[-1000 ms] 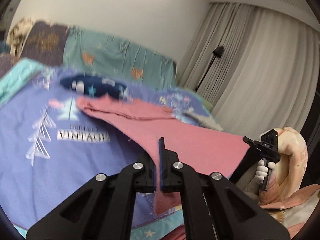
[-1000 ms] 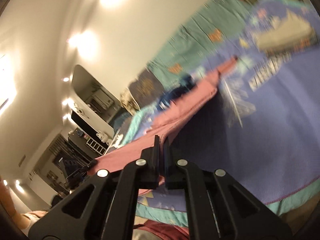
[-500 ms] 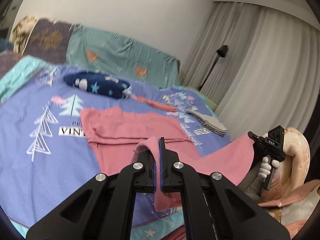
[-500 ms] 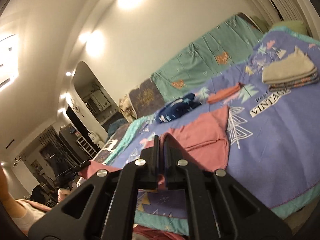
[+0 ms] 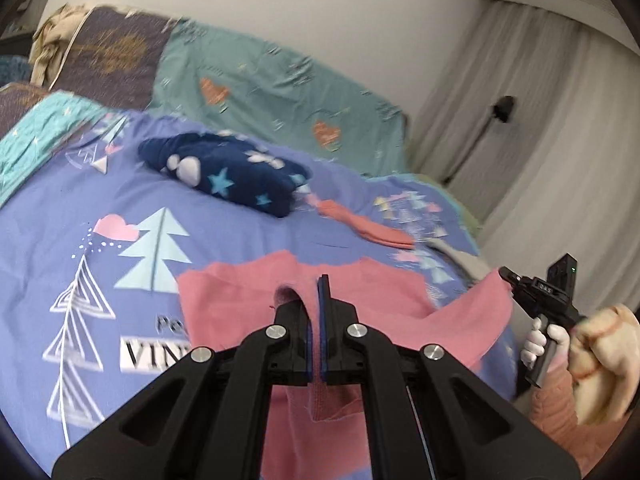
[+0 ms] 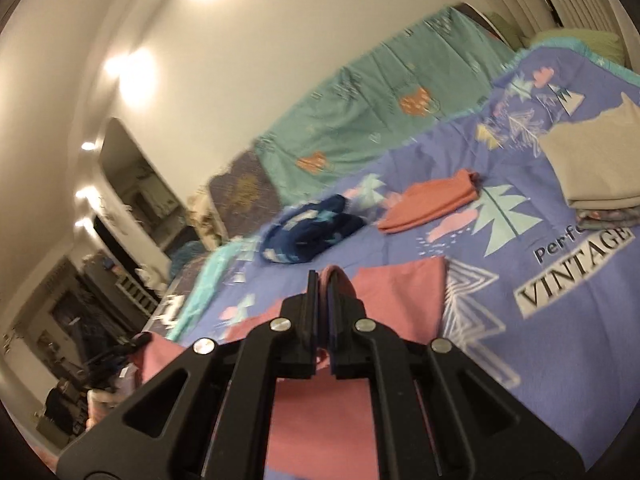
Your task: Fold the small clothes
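A: Why is the pink garment [image 5: 360,304] stretched between your hands?

B: You hold a near edge in each: the left gripper [image 5: 313,300] and the right gripper [image 6: 322,292] have jaws clenched on it, so its far half lies flat on the bed [image 5: 60,208], probably ready to fold.

A: Beyond?

B: The navy bundle [image 5: 236,176] lies farther back, the folded beige stack [image 6: 596,160] far right.

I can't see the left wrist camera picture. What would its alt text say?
A black left gripper is shut on the edge of a pink garment over a purple bedspread. To the right, a gloved hand holds the right gripper, pinching another corner. Behind lie a navy starred garment and an orange cloth.
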### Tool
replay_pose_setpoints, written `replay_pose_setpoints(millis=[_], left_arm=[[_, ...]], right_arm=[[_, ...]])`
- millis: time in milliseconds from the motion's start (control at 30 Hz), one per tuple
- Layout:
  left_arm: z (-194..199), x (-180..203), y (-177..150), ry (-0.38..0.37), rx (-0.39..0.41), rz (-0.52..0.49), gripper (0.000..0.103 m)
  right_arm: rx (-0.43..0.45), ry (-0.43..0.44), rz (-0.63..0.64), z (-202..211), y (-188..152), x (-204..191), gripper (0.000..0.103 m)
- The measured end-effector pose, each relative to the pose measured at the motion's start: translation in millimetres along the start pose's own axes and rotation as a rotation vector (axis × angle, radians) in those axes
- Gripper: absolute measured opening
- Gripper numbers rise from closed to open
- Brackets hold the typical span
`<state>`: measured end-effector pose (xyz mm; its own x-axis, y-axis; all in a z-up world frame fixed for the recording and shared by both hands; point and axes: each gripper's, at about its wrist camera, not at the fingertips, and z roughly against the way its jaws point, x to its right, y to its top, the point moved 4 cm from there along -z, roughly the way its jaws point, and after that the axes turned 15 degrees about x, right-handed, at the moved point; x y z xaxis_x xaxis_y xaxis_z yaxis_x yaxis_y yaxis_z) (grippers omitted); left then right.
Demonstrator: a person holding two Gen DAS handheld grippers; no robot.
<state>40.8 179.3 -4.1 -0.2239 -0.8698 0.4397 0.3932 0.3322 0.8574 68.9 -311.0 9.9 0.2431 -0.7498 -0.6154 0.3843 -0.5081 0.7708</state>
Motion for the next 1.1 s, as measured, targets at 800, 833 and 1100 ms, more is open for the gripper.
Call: replay_pose_setpoints(millis=[800, 833, 1100], left_arm=[[-60, -43, -66, 0.142, -0.236, -0.142, 0.0], [-63, -45, -60, 0.137, -0.216, -0.096, 0.0], [-94, -52, 8, 0.149, -0.063, 0.0, 0.001]], right_arm=[[-0.278, -0.182, 0.233, -102, -66, 56, 0.029], [-0.286, -0.177, 0.234, -108, -68, 53, 0.018], [-0.102, -0.212, -0.023, -115, -9, 63, 0.003]])
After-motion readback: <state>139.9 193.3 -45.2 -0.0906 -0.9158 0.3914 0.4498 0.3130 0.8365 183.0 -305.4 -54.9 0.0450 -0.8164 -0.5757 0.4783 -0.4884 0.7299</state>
